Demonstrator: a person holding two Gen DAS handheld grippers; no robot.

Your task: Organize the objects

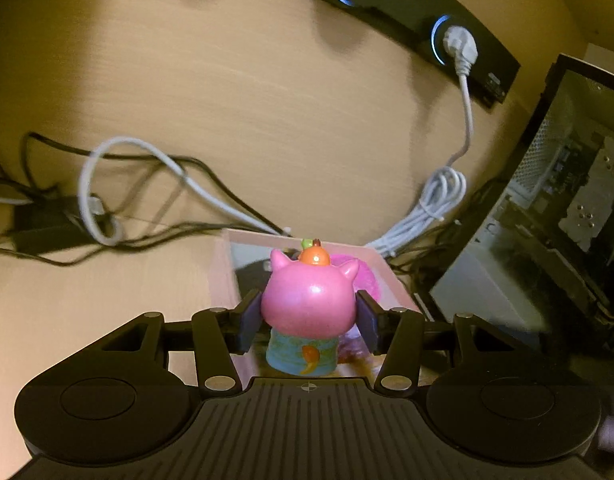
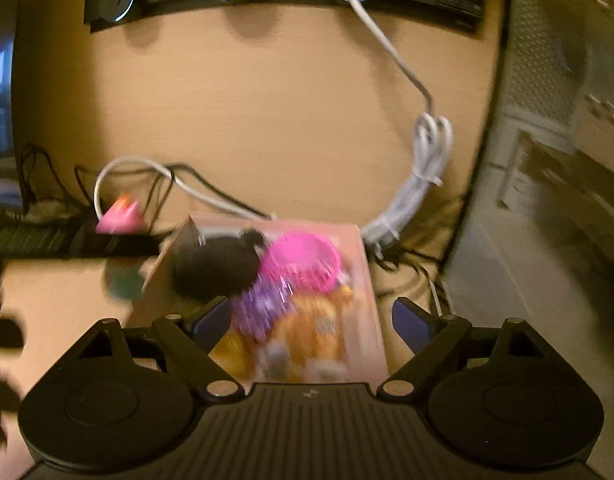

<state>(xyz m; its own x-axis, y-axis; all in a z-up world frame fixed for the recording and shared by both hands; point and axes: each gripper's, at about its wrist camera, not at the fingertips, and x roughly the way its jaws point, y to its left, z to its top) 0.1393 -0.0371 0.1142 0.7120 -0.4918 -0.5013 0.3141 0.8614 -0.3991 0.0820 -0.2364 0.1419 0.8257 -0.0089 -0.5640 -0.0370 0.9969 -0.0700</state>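
Observation:
My left gripper [image 1: 308, 324] is shut on a pink pig figurine [image 1: 309, 300] with an orange fruit on its head and a teal body; both pads press its head. Just behind it stands a pale pink box [image 1: 225, 268]. In the right wrist view the same box [image 2: 369, 280] lies below my right gripper [image 2: 311, 322], which is open with nothing pressed between its pads. Inside the box are a black round thing [image 2: 215, 268], a pink round mesh thing [image 2: 303, 260], and blurred purple [image 2: 259, 308] and orange [image 2: 319, 328] toys. The pig figurine [image 2: 119, 218] shows blurred at the left.
A black power strip [image 1: 407, 12] runs along the back, with a white plug [image 1: 461, 46] and a bundled white cable [image 1: 439, 200]. Black cables and an adapter [image 1: 47, 224] lie at the left. An open computer case [image 1: 567, 200] stands at the right.

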